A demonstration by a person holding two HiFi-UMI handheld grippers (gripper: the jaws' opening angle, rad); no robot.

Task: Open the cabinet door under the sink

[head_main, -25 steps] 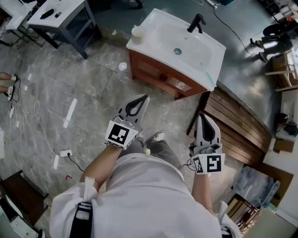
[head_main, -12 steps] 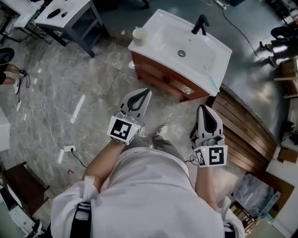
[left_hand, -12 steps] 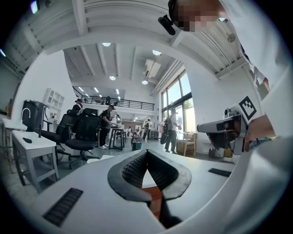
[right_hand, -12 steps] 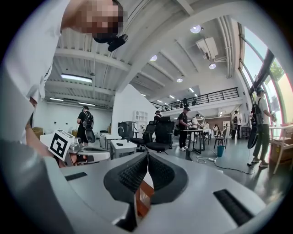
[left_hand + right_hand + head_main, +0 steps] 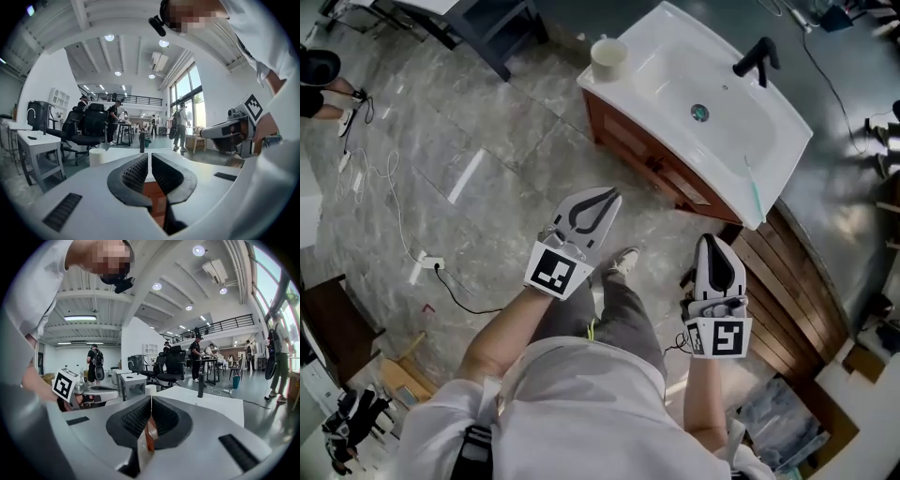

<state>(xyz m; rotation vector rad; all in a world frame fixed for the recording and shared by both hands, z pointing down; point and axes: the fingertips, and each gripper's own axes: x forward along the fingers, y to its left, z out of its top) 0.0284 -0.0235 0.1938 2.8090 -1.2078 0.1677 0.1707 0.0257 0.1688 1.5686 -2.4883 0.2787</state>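
A white sink (image 5: 675,84) with a black faucet (image 5: 757,54) tops a brown wooden cabinet (image 5: 647,159), whose doors stand closed. My left gripper (image 5: 614,194) is shut and empty, pointing at the cabinet front from a short way off above the floor. My right gripper (image 5: 713,239) is shut too, near the cabinet's right corner. In the left gripper view the shut jaws (image 5: 149,154) frame the brown cabinet (image 5: 152,190) below the sink top (image 5: 122,152). In the right gripper view the jaws (image 5: 151,398) meet in front of the sink top (image 5: 211,404).
A white cup (image 5: 607,54) stands on the sink's left corner, and a toothbrush (image 5: 752,187) lies at its right edge. Dark slatted wooden boards (image 5: 797,281) lie to the right. A power strip with cable (image 5: 427,267) is on the floor at left. My foot (image 5: 623,261) is between the grippers.
Both grippers have come closer to the cabinet and lower, staying shut. The sink and cabinet now sit nearer and further right in the head view.
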